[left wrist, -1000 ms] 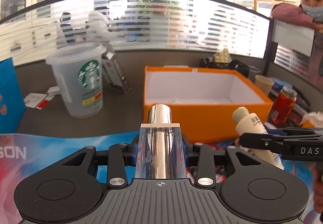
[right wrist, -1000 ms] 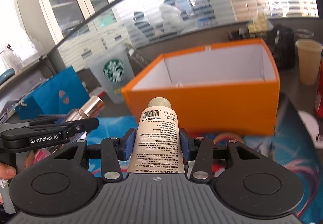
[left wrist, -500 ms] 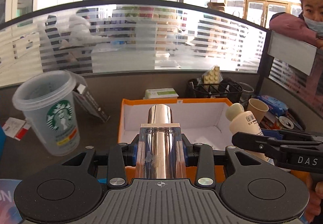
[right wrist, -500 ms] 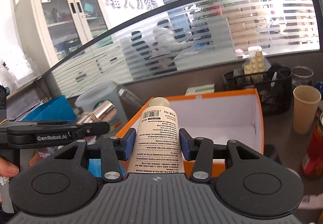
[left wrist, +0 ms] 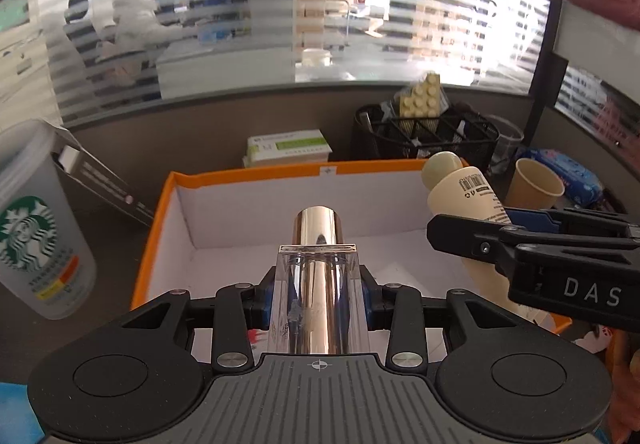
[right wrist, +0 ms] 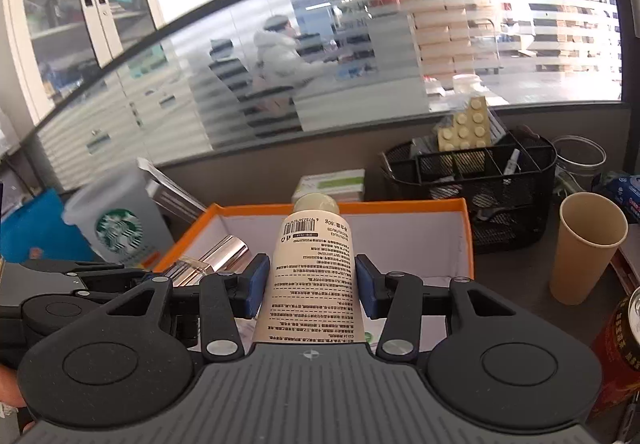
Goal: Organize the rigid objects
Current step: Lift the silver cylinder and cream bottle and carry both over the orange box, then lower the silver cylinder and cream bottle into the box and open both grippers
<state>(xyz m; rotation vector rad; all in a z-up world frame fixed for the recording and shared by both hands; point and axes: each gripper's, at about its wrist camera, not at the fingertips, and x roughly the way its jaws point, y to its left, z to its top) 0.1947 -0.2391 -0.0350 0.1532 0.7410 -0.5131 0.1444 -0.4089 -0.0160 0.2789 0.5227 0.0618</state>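
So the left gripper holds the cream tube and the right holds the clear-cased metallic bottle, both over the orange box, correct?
Swapped. The left wrist view shows the left gripper clamping the clear-cased metallic bottle; the right gripper holds the cream tube. Both are over the orange box.

Bright, even office daylight through the striped glass partition (left wrist: 320,23), blown out at upper right; strong fisheye bending toward the edges; sharp foreground; mirror glare on the metallic tube (left wrist: 318,264); soft shadows inside the orange box (left wrist: 248,211)
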